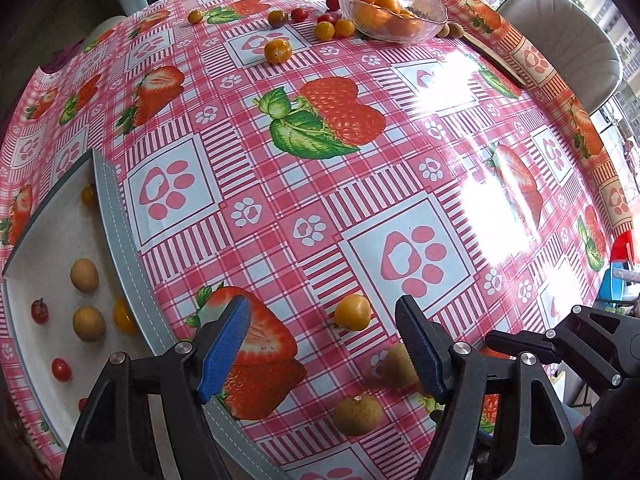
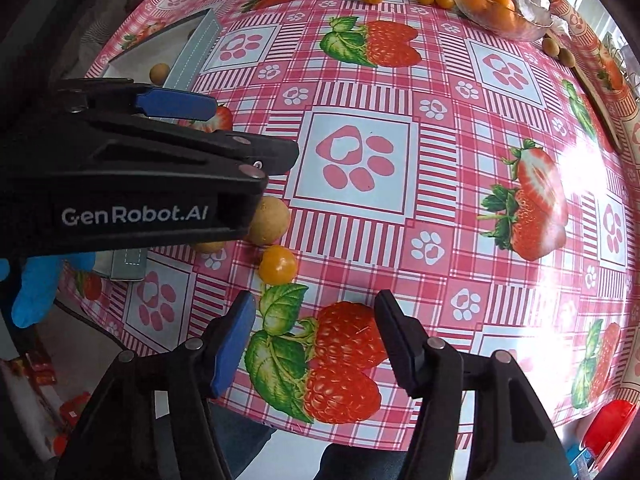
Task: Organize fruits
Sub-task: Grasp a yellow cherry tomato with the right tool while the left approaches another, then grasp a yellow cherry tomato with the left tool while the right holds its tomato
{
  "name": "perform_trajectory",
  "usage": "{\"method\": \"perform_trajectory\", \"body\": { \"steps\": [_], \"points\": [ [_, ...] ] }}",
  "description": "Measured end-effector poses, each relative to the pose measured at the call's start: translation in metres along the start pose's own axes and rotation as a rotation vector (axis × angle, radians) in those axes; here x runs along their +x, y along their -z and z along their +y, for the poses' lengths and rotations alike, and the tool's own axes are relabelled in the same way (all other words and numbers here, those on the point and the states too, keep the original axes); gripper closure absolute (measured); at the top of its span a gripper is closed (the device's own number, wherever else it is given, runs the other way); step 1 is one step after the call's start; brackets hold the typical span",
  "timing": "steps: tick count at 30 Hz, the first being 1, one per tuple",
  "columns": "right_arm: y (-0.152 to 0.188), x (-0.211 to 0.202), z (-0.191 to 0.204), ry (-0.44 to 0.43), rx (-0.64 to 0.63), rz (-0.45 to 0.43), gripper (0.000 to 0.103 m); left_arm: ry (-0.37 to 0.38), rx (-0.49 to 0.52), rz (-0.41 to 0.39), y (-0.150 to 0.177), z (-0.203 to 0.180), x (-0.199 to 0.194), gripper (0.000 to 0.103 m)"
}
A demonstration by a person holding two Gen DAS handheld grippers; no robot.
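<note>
1. At the far left of the left wrist view a grey tray [image 1: 120, 248] with a white floor lies on the strawberry-print tablecloth [image 1: 400, 152]. It holds two tan round fruits [image 1: 84, 275], red cherry tomatoes [image 1: 61, 369] and a yellow one against its wall.
2. The left gripper [image 1: 324, 350] points down at the table just right of the tray. Its blue-padded jaws stand well apart and grip nothing.
3. Between those jaws, on the cloth, sit a yellow-orange tomato [image 1: 352, 312] and a tan fruit [image 1: 358, 415]; a second tan fruit [image 1: 396, 364] lies partly hidden behind the right-hand pad. No pad touches any of them.
4. In the right wrist view the left gripper's black body [image 2: 132, 184] crosses the left side, held by a blue-gloved hand [image 2: 34, 292].
5. The right gripper [image 2: 316, 344] hangs over a printed strawberry near the table's edge, jaws about half open and empty. The yellow-orange tomato [image 2: 278, 265] lies just ahead of its left pad.
6. Far across the table stands a glass bowl [image 1: 434, 12] of orange fruits, with loose small tomatoes [image 1: 324, 30] to its left.
7. A pale chair [image 1: 568, 40] stands beyond the table at the right.
</note>
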State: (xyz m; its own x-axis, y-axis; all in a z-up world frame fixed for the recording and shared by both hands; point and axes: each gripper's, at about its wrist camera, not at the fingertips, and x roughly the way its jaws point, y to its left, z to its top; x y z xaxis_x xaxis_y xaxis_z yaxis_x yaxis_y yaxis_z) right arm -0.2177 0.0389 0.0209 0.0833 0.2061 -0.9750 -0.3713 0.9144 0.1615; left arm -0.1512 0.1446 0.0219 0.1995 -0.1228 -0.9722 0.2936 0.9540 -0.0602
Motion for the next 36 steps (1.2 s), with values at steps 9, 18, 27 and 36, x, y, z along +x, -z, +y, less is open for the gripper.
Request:
{"method": "perform_trajectory", "body": {
  "steps": [9, 18, 27, 36],
  "points": [
    [-0.014, 0.011, 0.025, 0.018, -0.063, -0.087, 0.056, -0.032, -0.037, 0.025, 0.003, 0.001, 0.011, 0.058],
    [-0.034, 0.009, 0.016, -0.004, -0.024, -0.082, 0.081, 0.001, -0.135, 0.000, 0.005, 0.026, 0.004, 0.083],
    [-0.046, 0.001, -0.030, -0.011, 0.133, -0.065, 0.081, -0.014, -0.195, -0.029, 0.008, 0.038, 0.001, 0.080],
    [-0.046, 0.005, -0.040, -0.028, 0.201, -0.052, 0.081, -0.033, -0.210, -0.080, -0.010, 0.034, 0.001, 0.030]
  ]
}}
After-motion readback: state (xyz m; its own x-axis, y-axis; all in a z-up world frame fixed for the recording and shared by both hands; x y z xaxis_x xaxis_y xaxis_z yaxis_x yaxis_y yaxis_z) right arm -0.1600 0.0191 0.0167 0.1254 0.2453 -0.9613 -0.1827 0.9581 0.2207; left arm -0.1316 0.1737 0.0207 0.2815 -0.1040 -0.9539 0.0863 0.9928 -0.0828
